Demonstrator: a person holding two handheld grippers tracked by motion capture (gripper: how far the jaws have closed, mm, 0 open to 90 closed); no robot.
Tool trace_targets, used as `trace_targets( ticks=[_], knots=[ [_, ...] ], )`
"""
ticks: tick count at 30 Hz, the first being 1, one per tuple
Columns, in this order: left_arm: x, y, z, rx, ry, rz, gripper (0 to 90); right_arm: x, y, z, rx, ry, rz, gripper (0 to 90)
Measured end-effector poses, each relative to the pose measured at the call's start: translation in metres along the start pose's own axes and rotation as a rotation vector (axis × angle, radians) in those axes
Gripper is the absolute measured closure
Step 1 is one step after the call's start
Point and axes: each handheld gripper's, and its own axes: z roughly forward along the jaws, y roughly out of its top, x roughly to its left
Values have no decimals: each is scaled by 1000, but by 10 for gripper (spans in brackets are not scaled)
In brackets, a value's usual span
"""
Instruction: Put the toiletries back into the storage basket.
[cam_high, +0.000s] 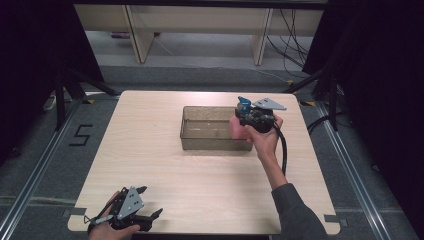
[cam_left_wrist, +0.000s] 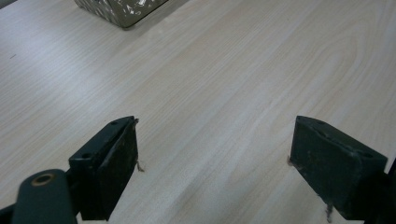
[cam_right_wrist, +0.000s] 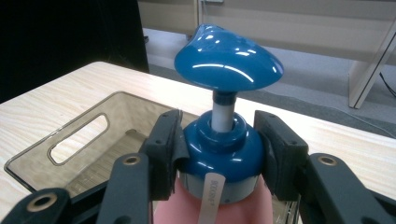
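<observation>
A pink pump bottle (cam_right_wrist: 219, 205) with a blue collar and blue pump head (cam_right_wrist: 229, 60) is held upright by my right gripper (cam_right_wrist: 219, 149), whose jaws are shut on the blue collar. From above, the right gripper (cam_high: 250, 117) holds the bottle (cam_high: 237, 129) over the right end of a clear smoky bin (cam_high: 192, 140) in the middle of the table. The bin (cam_right_wrist: 60, 154) lies just below and behind the bottle. My left gripper (cam_high: 150, 202) rests near the table's front left edge, open, with bare wood between its fingers (cam_left_wrist: 109, 163).
The light wooden table (cam_high: 165, 170) has wide free room around the bin. A corner of the bin (cam_left_wrist: 121, 11) shows far off in the left gripper view. Beyond the table are grey floor, cables and wooden furniture legs (cam_high: 137, 35).
</observation>
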Motion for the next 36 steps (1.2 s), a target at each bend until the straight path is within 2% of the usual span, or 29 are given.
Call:
trace_targets(
  ticks=[5,6,9,10,13,14,17,18,20,26,27,33,34,35,36],
  knots=[
    [1,0,0,14,-3,6,148,-2,-6,1,2,-8,-16,535],
    [0,0,1,3,5,-2,148,-2,-9,4,5,-4,11,535],
    [0,0,1,-11,-6,-14,148,-3,-11,4,8,-7,-5,535],
    [0,0,1,-13,-3,-15,148,-1,-12,4,26,-15,25,535],
    [0,0,-1,-2,2,2,148,-4,-15,5,19,-8,12,535],
    [0,0,0,-4,-1,-6,148,-5,-15,4,16,-13,-3,535],
    [0,0,0,-9,10,1,148,-4,-17,4,22,-16,18,535],
    [0,0,-1,-5,-2,-3,148,-4,-17,4,30,-14,17,535],
    [1,0,0,-11,12,-4,148,-6,-18,4,31,-18,7,535],
    [1,0,0,-12,11,-5,148,-7,-20,3,31,-16,21,535],
    [1,1,0,-13,13,-2,148,-7,-21,3,29,-18,38,535],
    [1,0,-1,-7,-1,-4,148,-8,-22,2,24,-15,6,535],
    [-1,0,0,-20,-5,-23,148,-6,-23,2,28,-15,28,535],
    [-1,0,0,-20,-5,-23,148,-6,-23,2,27,-14,24,536],
    [1,1,-1,-4,-4,-5,148,-7,-23,2,29,-16,16,535]
  ],
)
